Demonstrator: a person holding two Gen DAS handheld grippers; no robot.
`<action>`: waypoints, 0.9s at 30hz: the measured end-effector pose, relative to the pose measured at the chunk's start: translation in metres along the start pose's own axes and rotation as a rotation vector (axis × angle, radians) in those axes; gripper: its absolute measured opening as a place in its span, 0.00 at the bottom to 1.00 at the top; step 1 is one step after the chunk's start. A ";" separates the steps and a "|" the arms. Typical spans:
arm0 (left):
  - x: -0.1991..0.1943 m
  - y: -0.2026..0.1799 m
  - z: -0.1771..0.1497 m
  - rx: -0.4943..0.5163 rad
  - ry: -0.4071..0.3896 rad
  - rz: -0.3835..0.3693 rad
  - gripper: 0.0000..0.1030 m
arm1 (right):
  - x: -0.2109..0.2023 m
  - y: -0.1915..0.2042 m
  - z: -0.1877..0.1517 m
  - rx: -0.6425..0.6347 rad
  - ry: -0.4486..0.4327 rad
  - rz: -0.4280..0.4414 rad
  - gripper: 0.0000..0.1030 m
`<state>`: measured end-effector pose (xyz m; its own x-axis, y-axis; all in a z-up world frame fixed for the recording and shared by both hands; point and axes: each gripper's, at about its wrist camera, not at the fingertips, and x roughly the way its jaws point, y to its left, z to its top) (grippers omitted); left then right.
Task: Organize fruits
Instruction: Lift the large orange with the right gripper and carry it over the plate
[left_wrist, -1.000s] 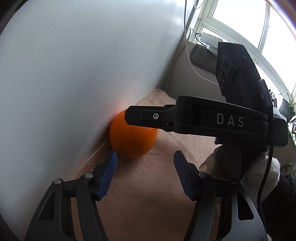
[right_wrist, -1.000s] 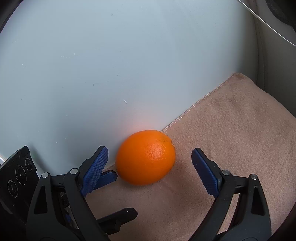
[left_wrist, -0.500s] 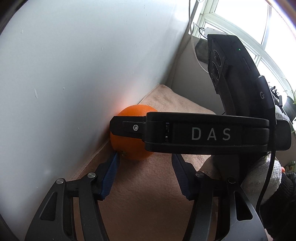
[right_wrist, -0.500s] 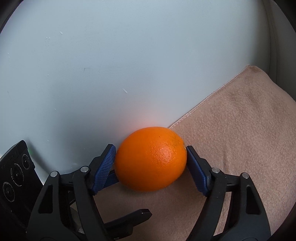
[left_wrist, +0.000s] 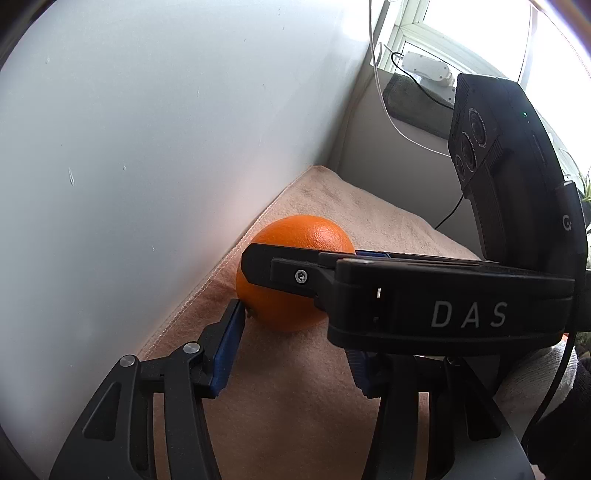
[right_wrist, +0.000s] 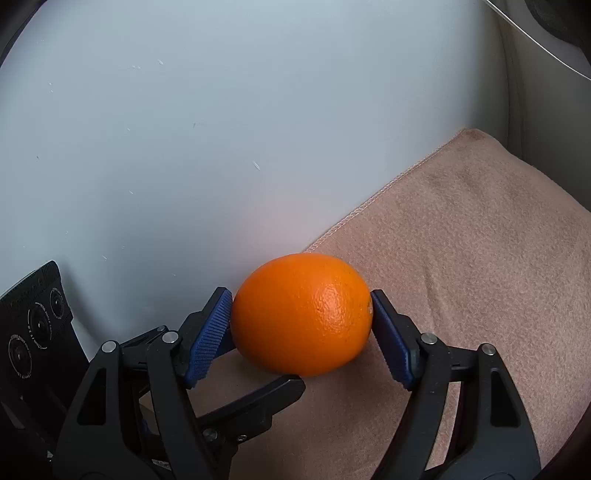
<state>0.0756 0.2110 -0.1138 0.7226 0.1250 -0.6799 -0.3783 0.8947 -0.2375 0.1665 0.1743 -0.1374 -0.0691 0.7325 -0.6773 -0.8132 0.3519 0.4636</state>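
On the far left stands a pale wall (right_wrist: 184, 129), and the orange (right_wrist: 301, 314) sits at its foot, on the edge of a tan cloth (right_wrist: 461, 277) whose stitched hem runs along the wall. The left gripper (left_wrist: 291, 354) comes next: its fingers are spread wide, the left pad (left_wrist: 227, 350) tucked against the fruit's lower left side, seemingly just touching the skin, the other pad mostly hidden under the right tool's body (so it grips nothing). The right gripper (right_wrist: 301, 325) has closed on the orange, one blue ribbed pad (right_wrist: 210, 332) on its left flank and the other on its right, at the widest part. Further right the cloth runs bare to a grey corner. The risks, as I judge them: the fruit is round and smooth, so a light squeeze could let it roll or pop out of the pads on lifting; the wall crowds the left finger and could knock the grip askew; and the two tools overlap closely, so a careless lift may bump them together.
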 end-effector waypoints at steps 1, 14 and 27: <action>-0.001 -0.002 -0.001 0.010 0.000 -0.001 0.49 | -0.002 0.000 -0.003 0.007 -0.003 -0.001 0.75; -0.016 -0.028 -0.008 0.061 -0.011 -0.053 0.49 | -0.034 -0.036 -0.015 0.039 -0.049 -0.041 0.75; -0.038 -0.069 -0.017 0.126 -0.034 -0.120 0.49 | -0.092 -0.032 -0.034 0.069 -0.126 -0.102 0.75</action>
<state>0.0642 0.1372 -0.0830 0.7781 0.0261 -0.6275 -0.2137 0.9505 -0.2254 0.1792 0.0760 -0.1096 0.0887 0.7566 -0.6478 -0.7703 0.4644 0.4370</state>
